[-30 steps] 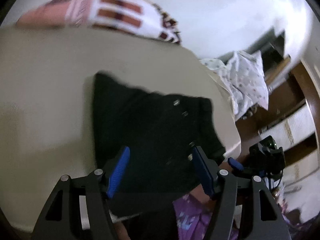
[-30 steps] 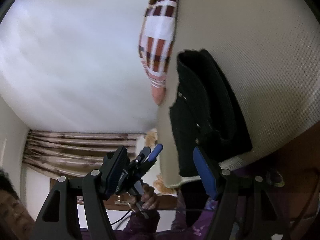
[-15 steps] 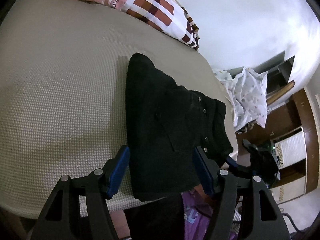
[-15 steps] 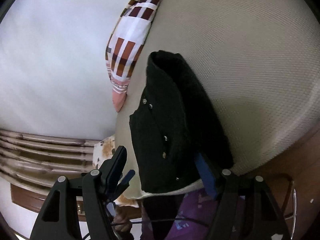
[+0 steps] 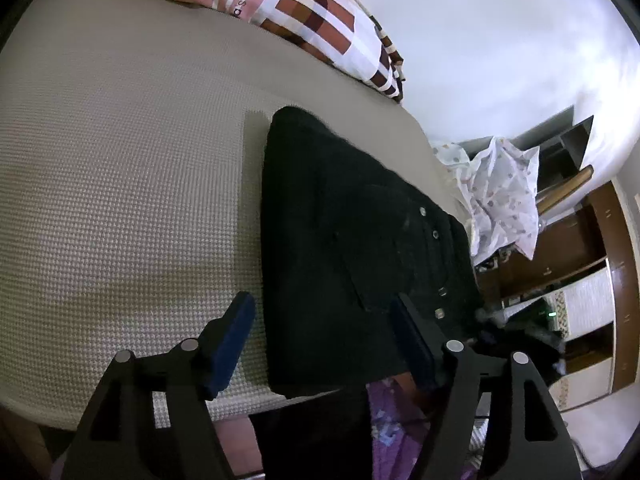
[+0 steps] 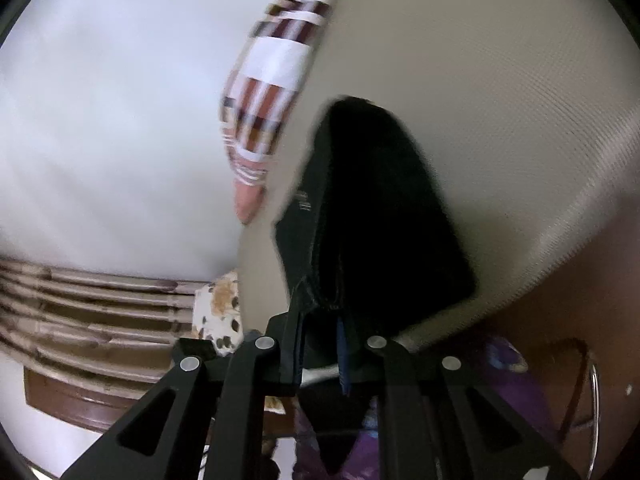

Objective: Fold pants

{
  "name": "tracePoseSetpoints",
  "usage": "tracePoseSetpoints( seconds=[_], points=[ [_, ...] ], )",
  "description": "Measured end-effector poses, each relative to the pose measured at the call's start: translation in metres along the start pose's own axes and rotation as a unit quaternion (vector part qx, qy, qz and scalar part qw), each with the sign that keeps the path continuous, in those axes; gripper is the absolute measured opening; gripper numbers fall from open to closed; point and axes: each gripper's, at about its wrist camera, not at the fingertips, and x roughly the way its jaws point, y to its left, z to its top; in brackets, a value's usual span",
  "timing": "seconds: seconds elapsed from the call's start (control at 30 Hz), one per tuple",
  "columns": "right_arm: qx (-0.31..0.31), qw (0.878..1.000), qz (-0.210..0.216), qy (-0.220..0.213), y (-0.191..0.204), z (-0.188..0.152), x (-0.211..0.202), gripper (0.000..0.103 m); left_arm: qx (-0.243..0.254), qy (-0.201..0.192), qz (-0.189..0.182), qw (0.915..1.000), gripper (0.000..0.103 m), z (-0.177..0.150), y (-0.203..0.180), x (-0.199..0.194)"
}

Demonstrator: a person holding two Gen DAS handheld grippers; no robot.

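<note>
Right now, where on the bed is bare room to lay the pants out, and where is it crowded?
Bare bedspread lies left of the black pants, bordered by the patterned pillow at the far end. The right edge is crowded: pants reach it, with floral cloth beyond. The right gripper is clamped on the pants; the left gripper is open.

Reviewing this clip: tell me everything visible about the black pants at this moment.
The black pants are folded into a thick, roughly oblong stack of dark, matte fabric lying near the edge of the beige waffle-textured bed cover. Small metal studs or buttons dot one side. The right gripper is shut on the near edge, pinching a fold of cloth. The left gripper is open, its blue pads apart over the near end, gripping nothing.
</note>
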Motion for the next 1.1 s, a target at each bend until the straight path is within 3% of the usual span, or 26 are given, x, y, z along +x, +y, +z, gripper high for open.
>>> tracePoseSetpoints(
  seconds=[0.07,0.2,0.43,0.53,0.57,0.6,0.67,0.77,0.83,0.93,0.97,1.0,1.03,1.1],
  points=[
    [0.036,0.999,0.016,0.003,-0.02,0.002,0.007,0.012,-0.001,0.012,0.009,0.9999,0.071,-0.001,0.001,0.008],
    [0.005,1.0,0.013,-0.001,-0.01,0.005,0.006,0.012,0.0,0.023,0.014,0.9996,0.071,-0.005,0.001,0.017],
    [0.014,0.999,0.039,0.003,-0.008,0.014,-0.002,0.02,0.0,0.045,0.022,0.9987,0.071,-0.007,0.001,0.04],
    [0.003,0.999,0.026,-0.022,-0.005,0.022,-0.025,0.028,0.007,0.043,0.022,0.9988,0.071,-0.008,-0.002,0.041],
    [-0.001,0.999,0.019,-0.028,-0.005,0.023,-0.029,0.036,0.009,0.044,0.022,0.9988,0.071,-0.008,-0.003,0.042],
    [-0.009,0.999,0.001,-0.034,-0.004,0.026,-0.034,0.053,0.009,0.044,0.022,0.9988,0.071,-0.008,-0.004,0.042],
    [-0.017,0.999,-0.018,-0.031,-0.002,0.032,-0.035,0.066,0.006,0.043,0.02,0.9989,0.071,-0.009,-0.004,0.043],
    [-0.027,0.999,-0.037,-0.005,0.002,0.035,-0.021,0.068,0.0,0.042,0.016,0.999,0.071,-0.009,-0.002,0.043],
    [-0.049,0.997,-0.059,0.011,0.009,0.036,-0.007,0.068,-0.003,0.042,0.014,0.999,0.072,-0.008,-0.001,0.043],
    [-0.062,0.996,-0.05,0.028,0.016,0.037,0.008,0.068,-0.002,0.043,0.015,0.999,0.072,-0.008,-0.001,0.043],
    [-0.079,0.994,-0.065,0.028,0.022,0.037,0.011,0.063,0.0,0.044,0.015,0.9989,0.072,-0.008,-0.002,0.043],
    [-0.099,0.991,-0.082,0.032,0.027,0.036,0.014,0.042,0.0,0.044,0.015,0.9989,0.072,-0.008,-0.001,0.044],
    [-0.116,0.988,-0.096,0.038,0.032,0.035,0.016,0.03,-0.001,0.043,0.014,0.999,0.072,-0.008,-0.001,0.044],
    [-0.139,0.984,-0.107,0.037,0.04,0.033,0.017,0.027,-0.002,0.042,0.013,0.999,0.072,-0.008,-0.001,0.045]
  ],
)
